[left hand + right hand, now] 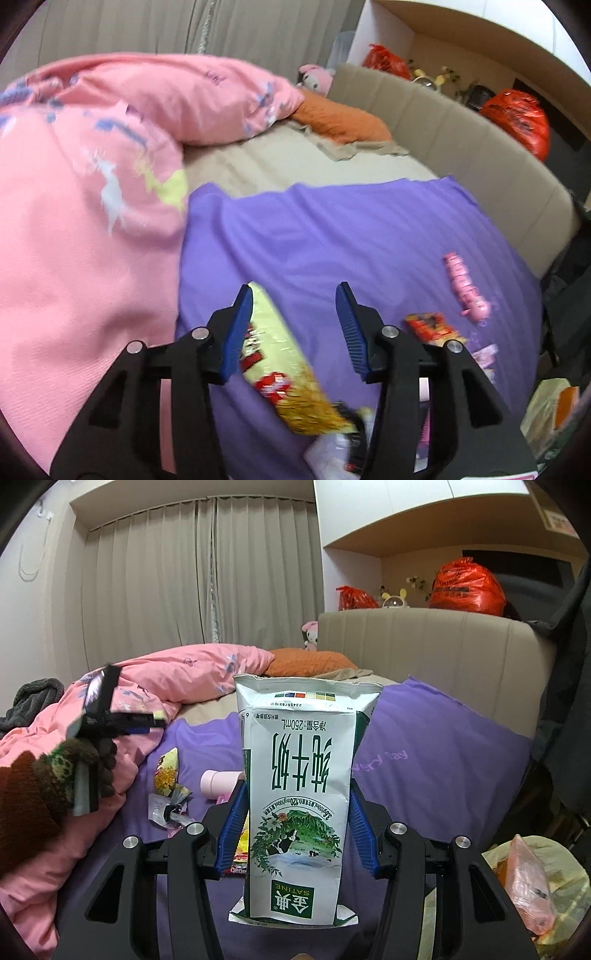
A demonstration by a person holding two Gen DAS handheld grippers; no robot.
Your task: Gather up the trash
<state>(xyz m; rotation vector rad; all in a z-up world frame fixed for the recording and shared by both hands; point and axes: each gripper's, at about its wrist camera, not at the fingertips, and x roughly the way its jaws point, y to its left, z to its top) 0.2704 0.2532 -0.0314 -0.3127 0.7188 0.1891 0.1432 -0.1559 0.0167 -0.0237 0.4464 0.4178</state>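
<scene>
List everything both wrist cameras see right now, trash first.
milk carton: one, white and green, upside down in the right tongs
snack wrapper: one, yellow and red, on the blanket, against one left-tongs finger
red packet: one, red, on the blanket
pink packet: one, pink, beyond the red packet
cup: one, pink, lying on the blanket
blanket: one, purple, over the bed
trash bag: one, pale yellow, beside the bed
plastic bags: two, red, behind the headboard
duvet: one, pink, bunched
pillow: one, orange, by the headboard
gloved hand: one, brown, holds the left tongs
left tongs: open
right tongs: shut on the milk carton
</scene>
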